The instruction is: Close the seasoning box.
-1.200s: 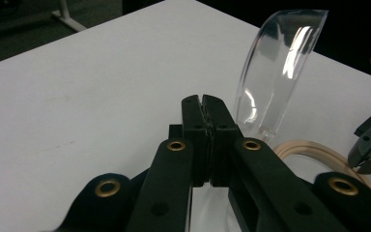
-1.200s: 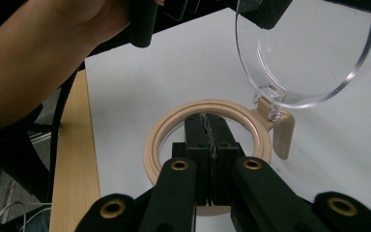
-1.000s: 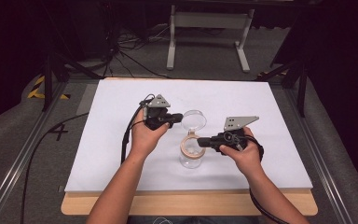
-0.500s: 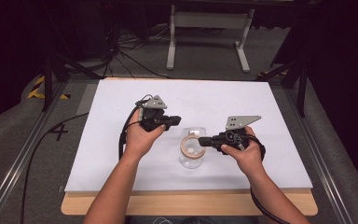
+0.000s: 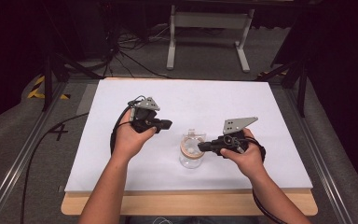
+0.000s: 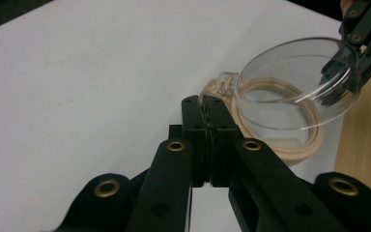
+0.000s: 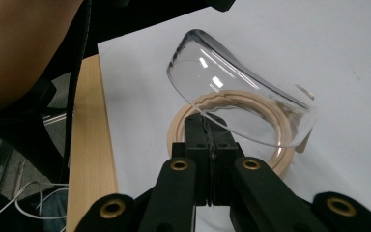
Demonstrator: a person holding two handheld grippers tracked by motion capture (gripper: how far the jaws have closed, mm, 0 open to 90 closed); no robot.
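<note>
A clear round dish (image 7: 241,101) hangs tilted over a beige ring (image 7: 183,125) that lies on the white sheet. My right gripper (image 7: 206,126) is shut on the dish's near rim. In the high view the dish (image 5: 191,156) and the ring (image 5: 184,148) sit at the table's middle, with the right gripper (image 5: 201,146) at their right side. My left gripper (image 5: 167,124) is to their upper left, apart from them. Its jaws (image 6: 205,104) are shut with nothing between them, and the dish (image 6: 290,72) and ring (image 6: 294,147) lie beyond them to the right.
A white sheet (image 5: 121,154) covers the wooden table (image 5: 191,205). Black cables trail from both grippers. Metal rails run along the table's left and right, and a white stand (image 5: 205,28) is on the floor behind it.
My left gripper has drawn back to the left, away from the dish. The clear dish has come down from beside the left gripper's tip to over the ring. The right hand has kept still.
</note>
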